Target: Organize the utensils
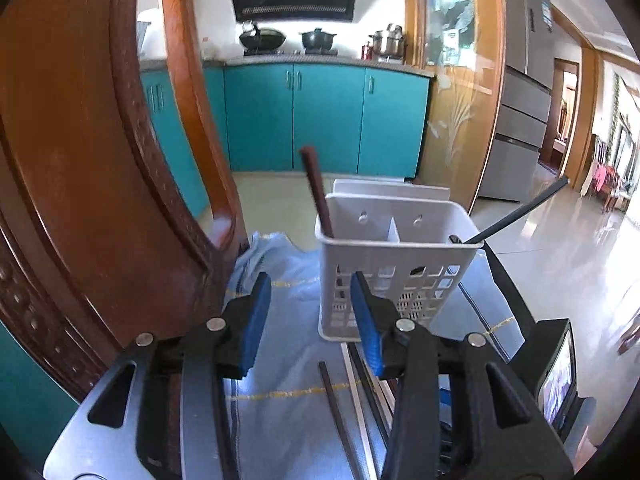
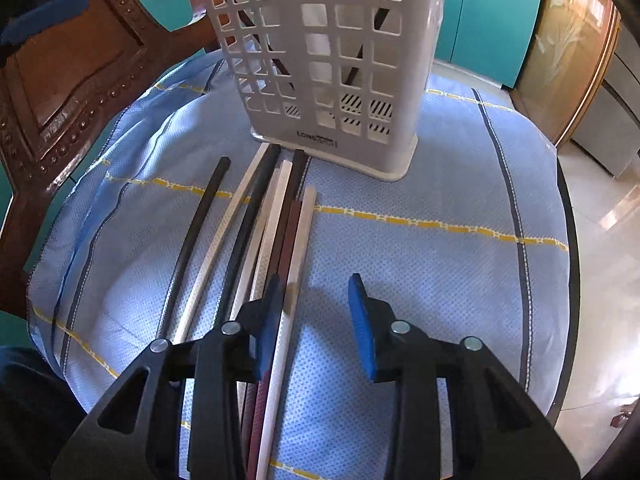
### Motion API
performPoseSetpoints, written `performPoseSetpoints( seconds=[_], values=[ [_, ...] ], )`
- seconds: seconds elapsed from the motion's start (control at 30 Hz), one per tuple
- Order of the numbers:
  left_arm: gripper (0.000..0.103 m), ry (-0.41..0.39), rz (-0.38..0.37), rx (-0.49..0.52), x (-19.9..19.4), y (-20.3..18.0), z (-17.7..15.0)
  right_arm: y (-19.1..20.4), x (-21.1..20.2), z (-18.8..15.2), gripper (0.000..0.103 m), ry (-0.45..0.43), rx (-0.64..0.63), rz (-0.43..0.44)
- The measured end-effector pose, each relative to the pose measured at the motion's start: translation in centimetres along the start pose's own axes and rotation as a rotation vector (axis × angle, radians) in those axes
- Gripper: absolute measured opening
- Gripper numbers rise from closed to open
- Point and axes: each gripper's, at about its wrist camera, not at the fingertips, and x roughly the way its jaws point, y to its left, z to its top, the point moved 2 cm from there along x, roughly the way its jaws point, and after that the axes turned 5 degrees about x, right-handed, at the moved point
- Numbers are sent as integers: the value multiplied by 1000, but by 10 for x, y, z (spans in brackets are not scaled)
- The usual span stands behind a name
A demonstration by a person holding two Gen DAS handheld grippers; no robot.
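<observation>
A white slotted utensil holder [image 1: 394,256] [image 2: 320,64] stands upright on the blue tablecloth. It has two compartments. A brown chopstick [image 1: 316,188] leans in its left compartment and a black one [image 1: 516,212] in its right. Several loose chopsticks, black, white and brown, [image 2: 264,236] lie side by side in front of the holder; they also show in the left wrist view [image 1: 352,404]. My left gripper [image 1: 310,322] is open and empty, above the cloth just before the holder. My right gripper [image 2: 316,324] is open, low over the cloth, its left finger [image 2: 270,320] over the rightmost chopsticks.
A carved wooden chair back [image 1: 88,160] [image 2: 68,80] stands close on the left of the table. The round table's edge [image 2: 568,248] curves along the right, with tiled floor beyond. Teal kitchen cabinets [image 1: 320,116] and a fridge [image 1: 520,92] are far behind.
</observation>
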Motion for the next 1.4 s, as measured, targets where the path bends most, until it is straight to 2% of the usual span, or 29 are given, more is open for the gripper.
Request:
performPoseSetpoints(
  seconds=[0.07, 0.2, 0.27, 0.37, 0.57, 0.7, 0.83, 1.0, 1.27, 1.4],
  values=[
    [44, 18, -3, -11, 3, 3, -3, 2, 2, -1, 35, 5, 7, 22],
    [45, 45, 5, -1, 8, 1, -7, 4, 1, -1, 34, -10, 0, 5],
    [46, 58, 4, 1, 9, 0, -9, 5, 2, -1, 19, -6, 2, 17],
    [48, 68, 4, 6, 10, -1, -11, 6, 0, -2, 13, 4, -5, 12],
    [50, 119, 5, 19, 16, 0, -19, -17, -4, 1, 13, 49, 44, 8],
    [52, 171, -10, 2, 24, 2, -26, -36, -7, 3, 13, 62, 82, -33],
    [55, 193, -19, 7, 26, 0, -31, -52, -7, 4, 16, 65, 156, 10],
    [59, 227, -28, 41, 32, -9, -38, -68, -15, 4, 17, 45, 199, 2],
    [62, 287, -36, 88, 41, -20, -49, -63, -13, 3, 19, 38, 167, -38],
    [64, 295, -36, 94, 43, -22, -52, -62, -11, 2, 19, 47, 171, -13]
  ],
)
